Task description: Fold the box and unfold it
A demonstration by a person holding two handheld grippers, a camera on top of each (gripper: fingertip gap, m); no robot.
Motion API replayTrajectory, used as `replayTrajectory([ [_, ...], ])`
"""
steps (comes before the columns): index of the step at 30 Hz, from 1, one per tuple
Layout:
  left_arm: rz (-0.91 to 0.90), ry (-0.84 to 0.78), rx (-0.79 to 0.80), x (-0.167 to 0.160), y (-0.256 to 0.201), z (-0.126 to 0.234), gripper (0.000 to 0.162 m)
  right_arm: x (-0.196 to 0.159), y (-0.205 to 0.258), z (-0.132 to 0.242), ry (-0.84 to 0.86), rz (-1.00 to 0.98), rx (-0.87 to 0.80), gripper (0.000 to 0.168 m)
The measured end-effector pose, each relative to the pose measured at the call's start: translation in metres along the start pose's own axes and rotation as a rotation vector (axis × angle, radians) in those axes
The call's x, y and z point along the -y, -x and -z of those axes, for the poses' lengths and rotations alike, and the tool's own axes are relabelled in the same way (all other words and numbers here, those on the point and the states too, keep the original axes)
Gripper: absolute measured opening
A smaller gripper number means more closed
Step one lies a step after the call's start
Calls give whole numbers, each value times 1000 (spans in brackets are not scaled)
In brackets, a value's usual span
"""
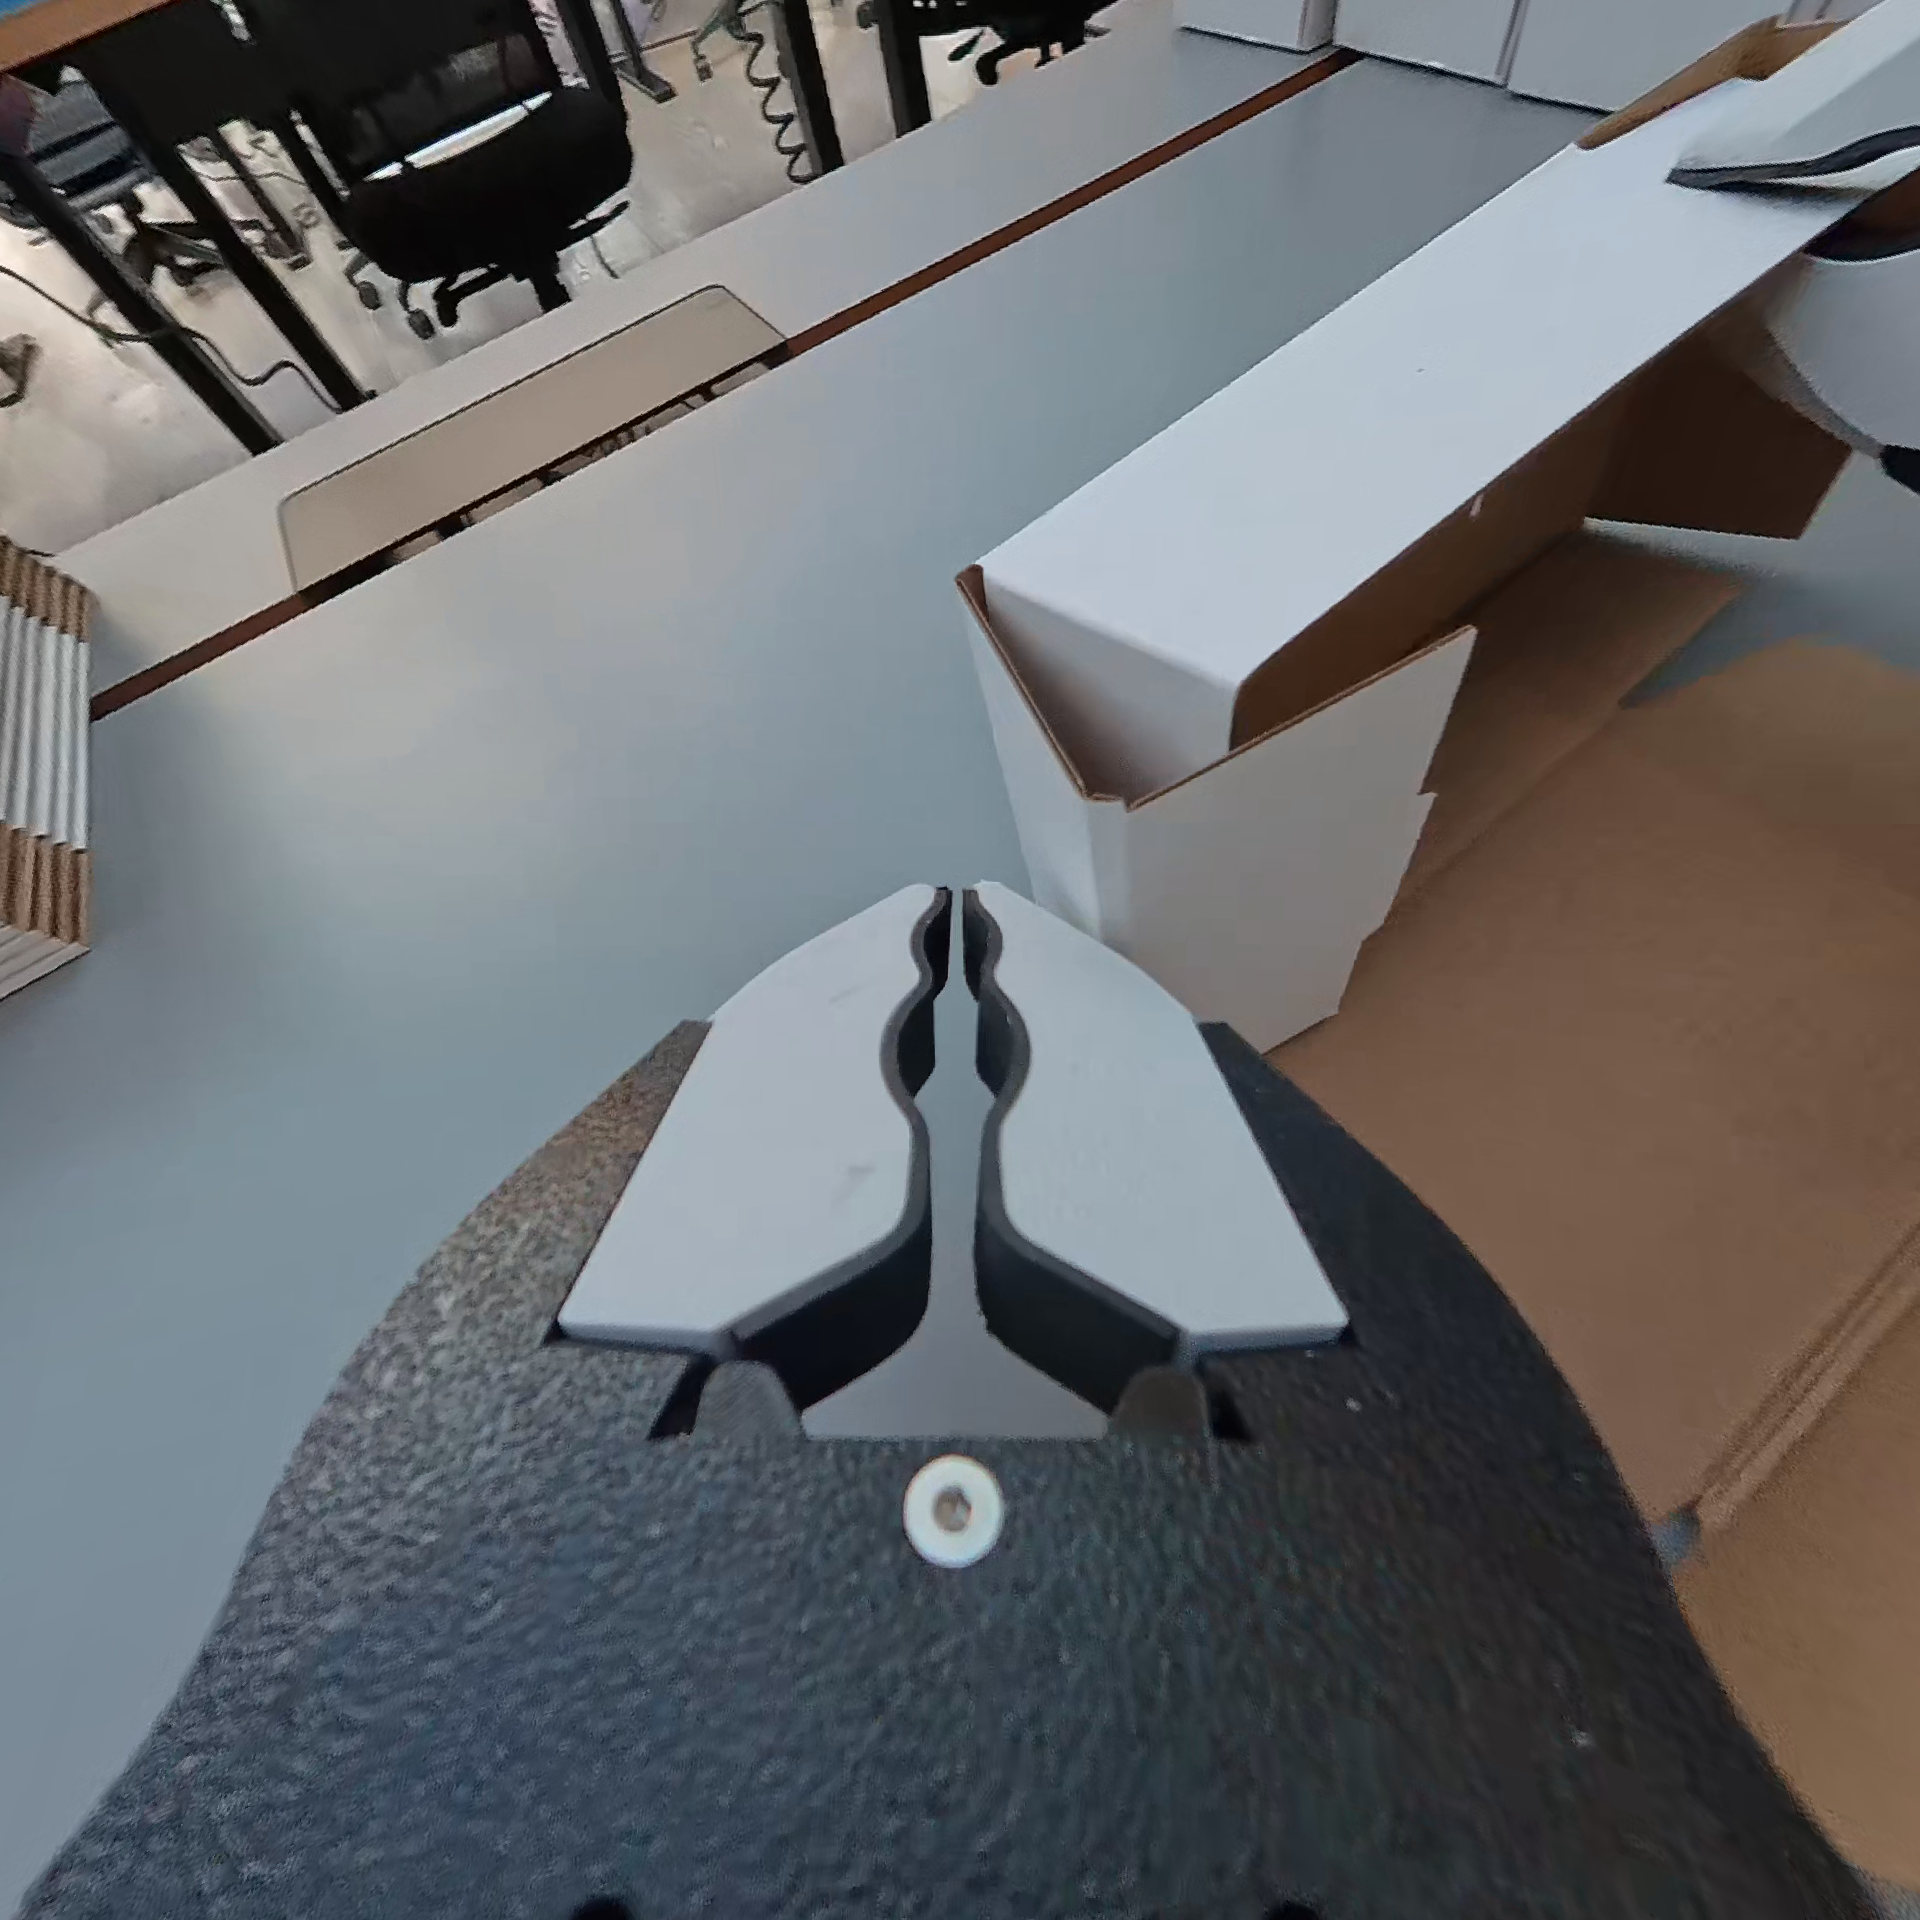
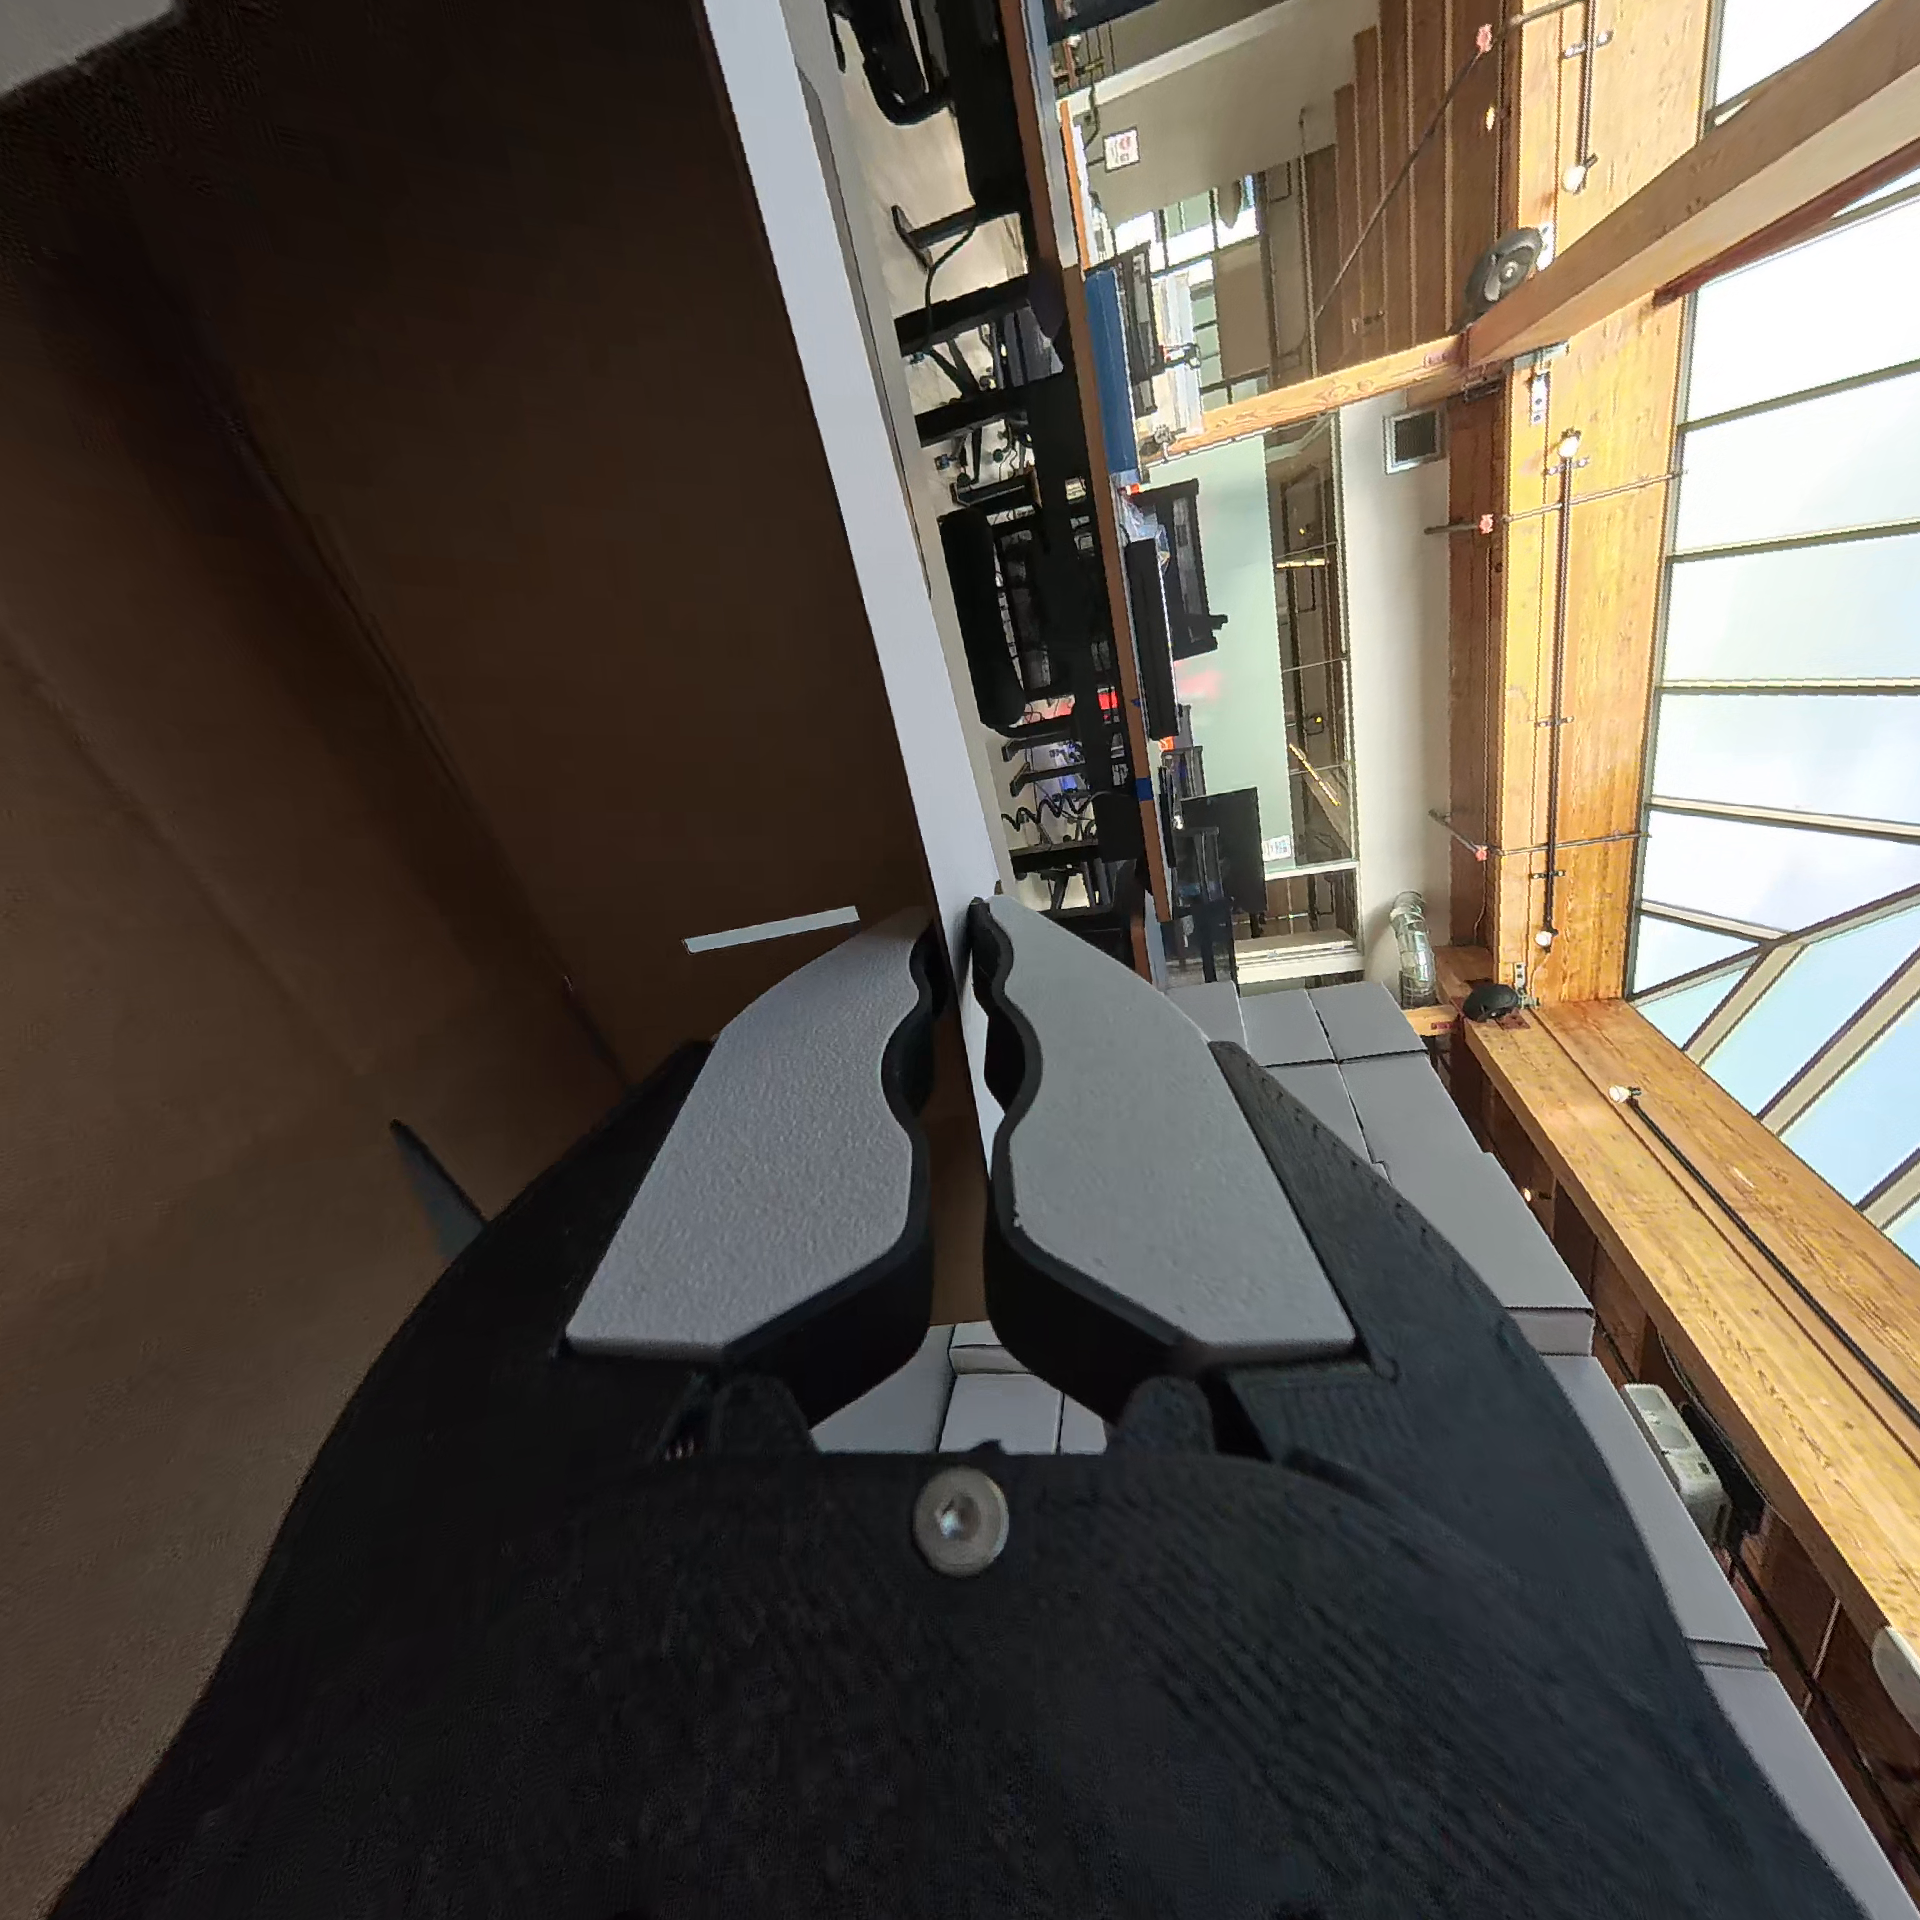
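The cardboard box point(image 1: 1299, 488), white outside and brown inside, lies partly folded on the grey table point(image 1: 468, 883). One long side wall stands up, with a white end flap point(image 1: 1268, 894) bent round its near corner. The brown base panel point(image 1: 1621, 1091) lies flat to the right. My left gripper point(image 1: 957, 896) is shut and empty, just left of that near corner and not touching it. My right gripper point(image 2: 961, 930) is rolled sideways and shut on the top edge of the box wall point(image 2: 520, 520). It also shows in the left wrist view point(image 1: 1808, 156) at the wall's far end.
A stack of flat cardboard point(image 1: 42, 769) sits at the table's left edge. A black office chair point(image 1: 468, 156) and desk legs stand beyond the table. Several folded white boxes point(image 2: 1371, 1101) are piled by a wooden sill point(image 2: 1662, 1195) under windows.
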State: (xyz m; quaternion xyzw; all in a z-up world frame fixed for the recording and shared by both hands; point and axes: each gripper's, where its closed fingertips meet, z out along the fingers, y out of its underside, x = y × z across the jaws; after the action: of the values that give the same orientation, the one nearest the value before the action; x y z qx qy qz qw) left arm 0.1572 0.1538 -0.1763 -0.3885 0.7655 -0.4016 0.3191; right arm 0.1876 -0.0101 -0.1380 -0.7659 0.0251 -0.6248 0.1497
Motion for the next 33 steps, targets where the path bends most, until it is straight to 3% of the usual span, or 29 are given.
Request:
replayTrajectory([
  [7,44,-64,-418,-3,-12,18,13,0,1,2,-26,37,-6,4],
  [18,-32,-131,-615,-3,-21,25,12,-1,0,2,-37,51,11,4],
  [20,-18,-142,-661,-4,-26,30,24,0,0,2,-42,54,10,4],
  [25,-33,-157,-627,-5,-28,27,19,0,0,1,-35,63,16,3],
  [33,-174,-117,-430,-3,-37,18,21,1,1,6,-53,129,40,4],
])
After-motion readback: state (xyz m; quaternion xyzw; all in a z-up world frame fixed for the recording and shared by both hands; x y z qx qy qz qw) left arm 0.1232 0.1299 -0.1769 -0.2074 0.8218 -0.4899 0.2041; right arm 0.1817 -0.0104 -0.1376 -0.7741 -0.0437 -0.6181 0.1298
